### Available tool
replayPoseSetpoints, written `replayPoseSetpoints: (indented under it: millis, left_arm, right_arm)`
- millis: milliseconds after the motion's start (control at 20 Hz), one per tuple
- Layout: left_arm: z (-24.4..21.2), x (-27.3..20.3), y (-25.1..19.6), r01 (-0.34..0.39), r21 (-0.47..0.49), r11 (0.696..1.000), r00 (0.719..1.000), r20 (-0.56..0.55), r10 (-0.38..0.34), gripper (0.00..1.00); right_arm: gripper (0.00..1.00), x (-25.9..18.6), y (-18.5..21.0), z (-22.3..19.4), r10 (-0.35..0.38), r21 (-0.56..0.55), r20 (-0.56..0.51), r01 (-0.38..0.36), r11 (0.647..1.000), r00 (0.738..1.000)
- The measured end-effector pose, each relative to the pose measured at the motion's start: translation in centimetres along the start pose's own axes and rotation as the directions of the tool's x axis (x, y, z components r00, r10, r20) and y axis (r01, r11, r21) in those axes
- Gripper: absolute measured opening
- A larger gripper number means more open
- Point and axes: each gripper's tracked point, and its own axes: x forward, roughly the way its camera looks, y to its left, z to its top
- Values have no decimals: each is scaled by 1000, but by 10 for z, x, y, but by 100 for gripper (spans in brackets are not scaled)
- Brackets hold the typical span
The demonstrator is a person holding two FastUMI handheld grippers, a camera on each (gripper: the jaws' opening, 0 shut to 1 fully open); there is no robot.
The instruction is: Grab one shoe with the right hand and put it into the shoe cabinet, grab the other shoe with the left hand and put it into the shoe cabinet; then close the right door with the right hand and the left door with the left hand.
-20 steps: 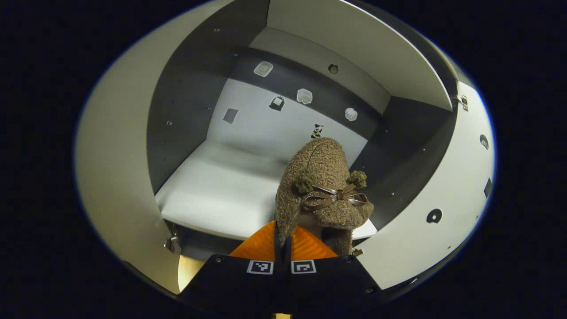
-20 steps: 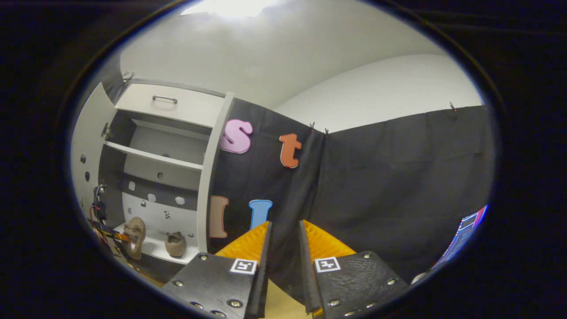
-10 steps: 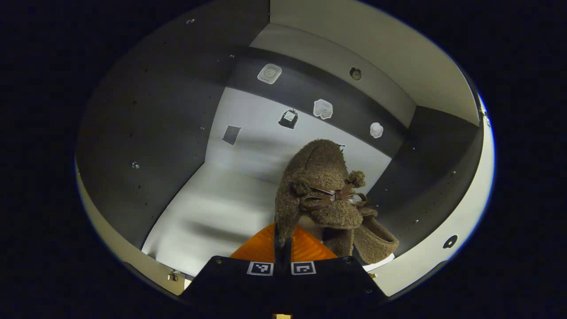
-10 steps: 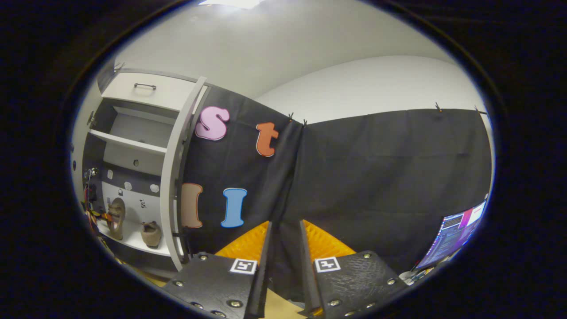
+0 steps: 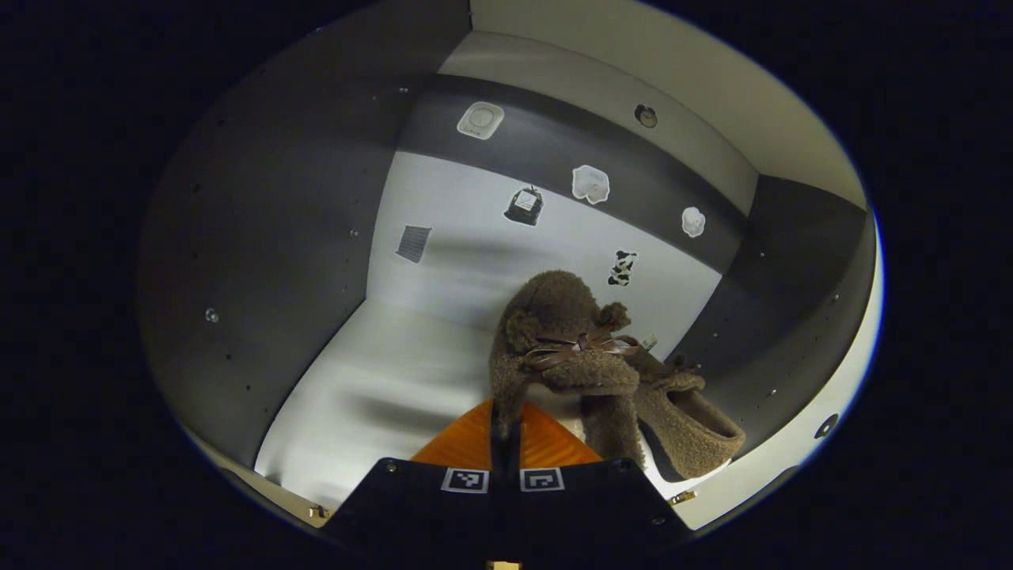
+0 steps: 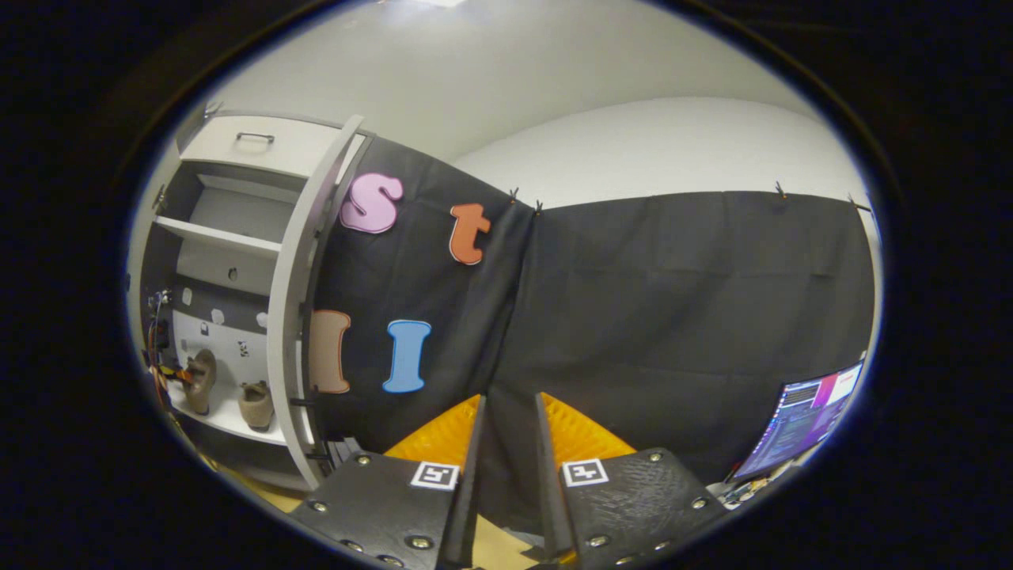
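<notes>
In the left gripper view my left gripper (image 5: 504, 418) is shut on the heel edge of a fuzzy brown shoe (image 5: 566, 344) with a brown bow. The shoe hangs toe-up just over the white shelf (image 5: 380, 388) inside the shoe cabinet. The other brown shoe (image 5: 687, 419) lies on the shelf to its right, touching it. In the right gripper view my right gripper (image 6: 506, 412) is open and holds nothing, away from the cabinet (image 6: 229, 245). Both shoes (image 6: 199, 378) (image 6: 255, 404) appear there on the low shelf, behind the open right door (image 6: 294, 317).
Dark side walls close in the cabinet compartment (image 5: 261, 237); stickers dot its back panel (image 5: 522, 206). An upper shelf (image 6: 218, 237) and a drawer (image 6: 253, 146) sit above. Black cloth wall (image 6: 673, 317) faces the right gripper; a lit screen (image 6: 799, 427) stands low at the right.
My left gripper has gone deeper into the cabinet and lowered the shoe toward the shelf, beside the other shoe. The right gripper view has turned away, so the cabinet slid left.
</notes>
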Motion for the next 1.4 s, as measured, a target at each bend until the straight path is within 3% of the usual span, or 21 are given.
replayPoseSetpoints:
  millis: [200, 250, 850, 1050, 1200, 1250, 1350, 1400]
  left_arm:
    - [-2, 13, 9, -49, 53, 997, 999, -10, 49, 0]
    - [-4, 15, 10, -53, 61, 997, 998, -14, 54, 0]
    - [-6, 25, 3, -51, 116, 992, 998, -27, 55, 1]
    - [-3, 21, 3, -45, 130, 991, 999, -25, 48, 10]
    - [1, 8, -4, -10, 116, 993, 1000, -21, 12, 24]
    - [0, 2, -5, -1, 116, 993, 1000, -25, 4, 22]
    - [3, -12, -10, 15, 119, 993, 1000, -22, -12, 40]
    - [7, -21, -13, 24, 117, 993, 1000, -9, -23, 43]
  right_arm:
    - [30, 0, 0, -6, -9, 11, -9, 9, 1000, 1000]
    - [33, 0, -1, -8, -14, 12, -14, 14, 1000, 1000]
    - [31, -3, -12, -25, -36, 56, -56, 39, 998, 998]
    - [31, -4, -8, -23, -13, 58, -49, 16, 998, 999]
    - [34, -5, -1, -22, 16, 62, -40, -13, 998, 999]
    - [34, -5, 1, -21, 27, 64, -37, -25, 998, 999]
    - [34, -4, 7, -20, 52, 70, -33, -50, 996, 998]
    - [34, -4, 9, -20, 65, 74, -29, -63, 995, 997]
